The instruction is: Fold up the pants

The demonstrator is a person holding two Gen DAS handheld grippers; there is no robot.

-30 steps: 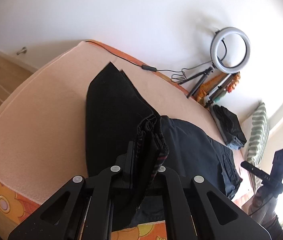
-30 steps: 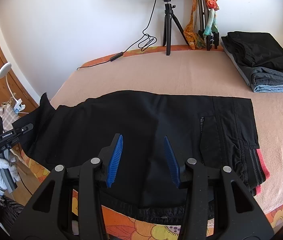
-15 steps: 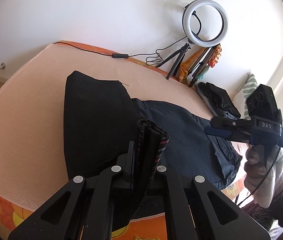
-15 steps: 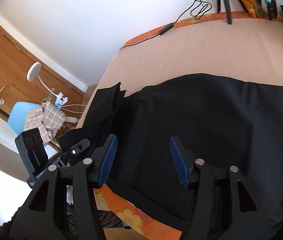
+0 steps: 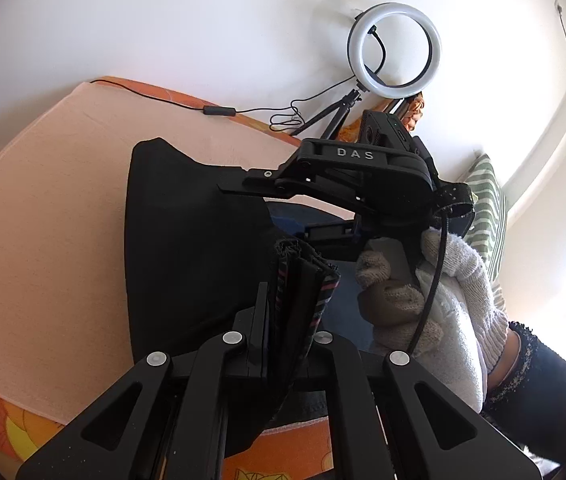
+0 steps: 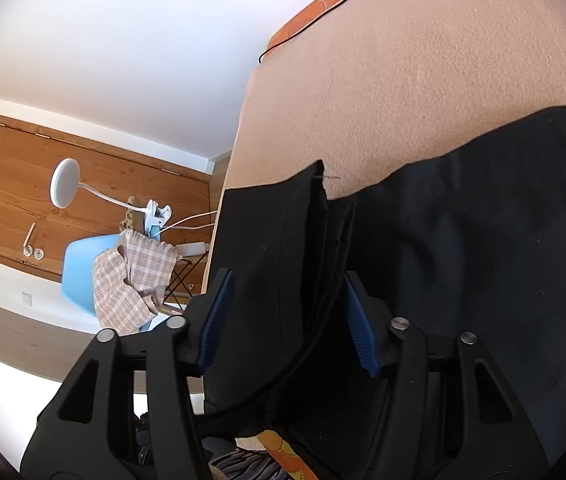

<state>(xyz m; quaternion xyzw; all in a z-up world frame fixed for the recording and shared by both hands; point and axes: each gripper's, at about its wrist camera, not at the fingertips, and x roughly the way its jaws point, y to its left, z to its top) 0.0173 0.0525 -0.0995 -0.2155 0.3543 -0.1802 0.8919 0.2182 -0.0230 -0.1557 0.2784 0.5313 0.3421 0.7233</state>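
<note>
Black pants point(image 5: 187, 248) lie on the peach bed cover point(image 5: 43, 216), one end lifted. My left gripper point(image 5: 291, 300) is shut on the bunched pant hems point(image 5: 303, 264), which show striped trim. In the left wrist view the right gripper's body point(image 5: 347, 184), held in a white-gloved hand point(image 5: 435, 280), reaches in over the pants just beyond the hems; its fingertips are hidden there. In the right wrist view my right gripper point(image 6: 289, 320) is open, its blue pads point(image 6: 217, 312) on either side of the pants' folded edge point(image 6: 315, 240) near the bed's corner.
A ring light on a tripod point(image 5: 395, 44) stands at the far side of the bed by the wall, with a cable point(image 5: 219, 111) along the edge. A striped pillow point(image 5: 487, 208) lies to the right. A blue chair with checked cloth point(image 6: 123, 272) and a clip lamp point(image 6: 65, 184) stand beside the bed.
The right gripper has swung left to the pants' lifted end, close in front of my left gripper, and its pads now straddle the fabric edge. My left gripper still holds the hems.
</note>
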